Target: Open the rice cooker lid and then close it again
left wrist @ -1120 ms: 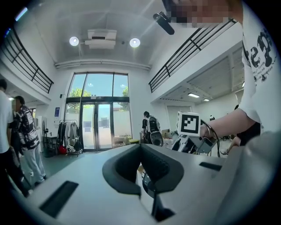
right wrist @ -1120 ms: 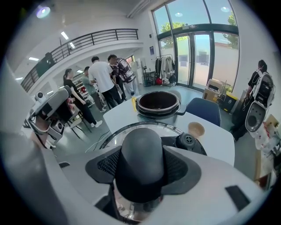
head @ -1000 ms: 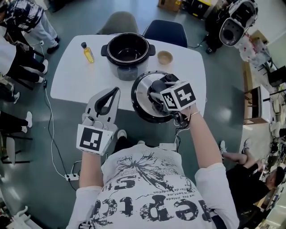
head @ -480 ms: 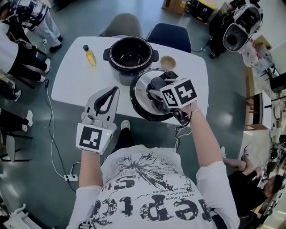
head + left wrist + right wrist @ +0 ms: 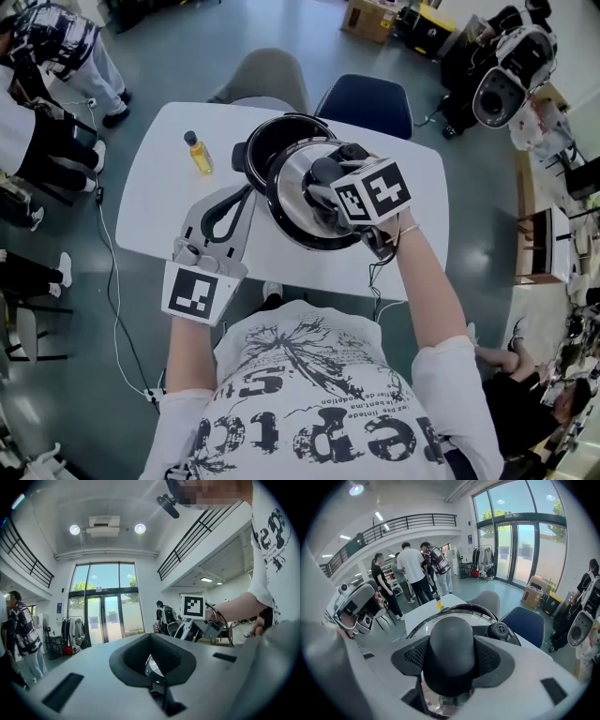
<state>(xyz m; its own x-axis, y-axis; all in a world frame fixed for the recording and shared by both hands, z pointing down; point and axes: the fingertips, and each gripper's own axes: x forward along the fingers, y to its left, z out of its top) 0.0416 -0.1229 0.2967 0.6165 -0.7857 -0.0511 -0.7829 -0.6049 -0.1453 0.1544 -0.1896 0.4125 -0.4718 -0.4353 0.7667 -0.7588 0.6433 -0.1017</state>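
Note:
The black rice cooker pot (image 5: 265, 141) stands on the white table (image 5: 159, 202), its opening partly covered from the near right. My right gripper (image 5: 325, 185) is shut on the black knob (image 5: 451, 646) of the shiny round lid (image 5: 292, 211) and holds it tilted above the pot's near-right rim. In the right gripper view the lid's rim (image 5: 419, 620) and its steam valve (image 5: 499, 630) show beyond the knob. My left gripper (image 5: 242, 199) is shut with nothing in it, level, its tips close to the pot's left side. In the left gripper view its jaws (image 5: 157, 679) meet.
A small bottle of yellow oil (image 5: 199, 153) stands on the table left of the pot. A grey chair (image 5: 267, 75) and a blue chair (image 5: 367, 98) stand behind the table. People (image 5: 412, 571) stand beyond the far left. A cable runs on the floor (image 5: 112, 309).
My right gripper has carried the lid away from me and leftward, from beside the pot to over its rim. The left gripper has moved forward toward the pot. The small bowl is now hidden.

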